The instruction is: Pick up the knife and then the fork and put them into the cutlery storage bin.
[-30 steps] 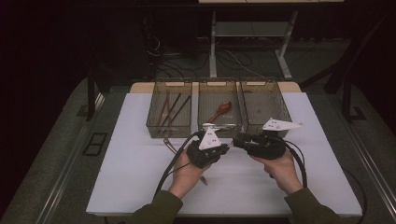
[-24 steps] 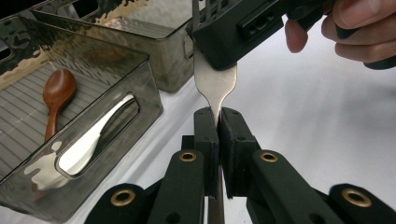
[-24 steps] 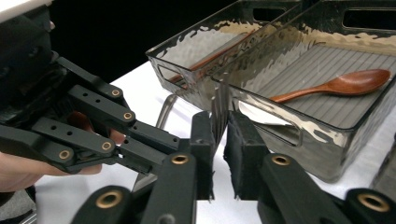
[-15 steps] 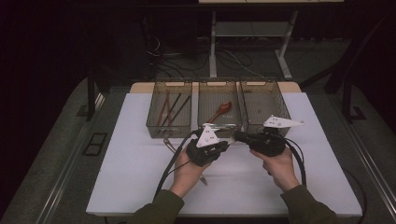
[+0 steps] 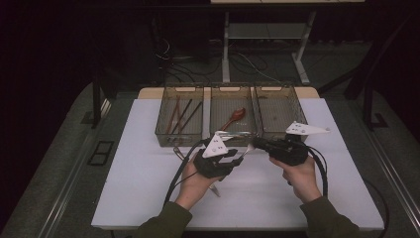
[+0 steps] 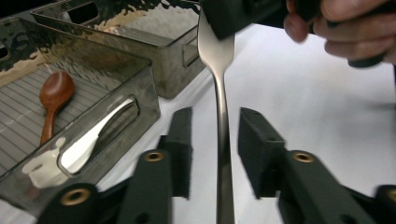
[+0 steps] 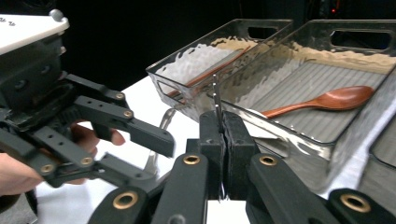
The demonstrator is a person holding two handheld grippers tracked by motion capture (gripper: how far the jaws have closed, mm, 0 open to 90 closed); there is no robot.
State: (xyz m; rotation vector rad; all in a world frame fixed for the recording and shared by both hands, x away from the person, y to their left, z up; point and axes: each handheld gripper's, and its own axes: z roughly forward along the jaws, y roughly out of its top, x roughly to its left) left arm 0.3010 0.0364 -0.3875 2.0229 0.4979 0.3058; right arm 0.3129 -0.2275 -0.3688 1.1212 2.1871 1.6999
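Observation:
A silver metal utensil (image 6: 220, 93) hangs in the air between my two grippers in front of the trays. My right gripper (image 7: 223, 116) is shut on its broad end, which shows edge-on as a thin strip (image 7: 215, 98) rising between the pads. My left gripper (image 6: 215, 116) has just been opening: its pads stand clear on both sides of the handle, which still runs between them. In the high view the left gripper (image 5: 240, 152) and right gripper (image 5: 256, 144) meet tip to tip over the white table (image 5: 148, 188).
Three clear trays stand side by side at the table's far edge: the left tray (image 5: 163, 130) holds brown chopsticks, the middle tray (image 5: 214, 130) a wooden spoon (image 5: 235, 116), the right tray (image 5: 297, 111) looks bare. Another metal utensil (image 5: 216, 190) lies under the left hand.
Both hands stay almost in place. The left gripper's jaws have spread off the utensil's handle, while the right gripper keeps hold of the other end.

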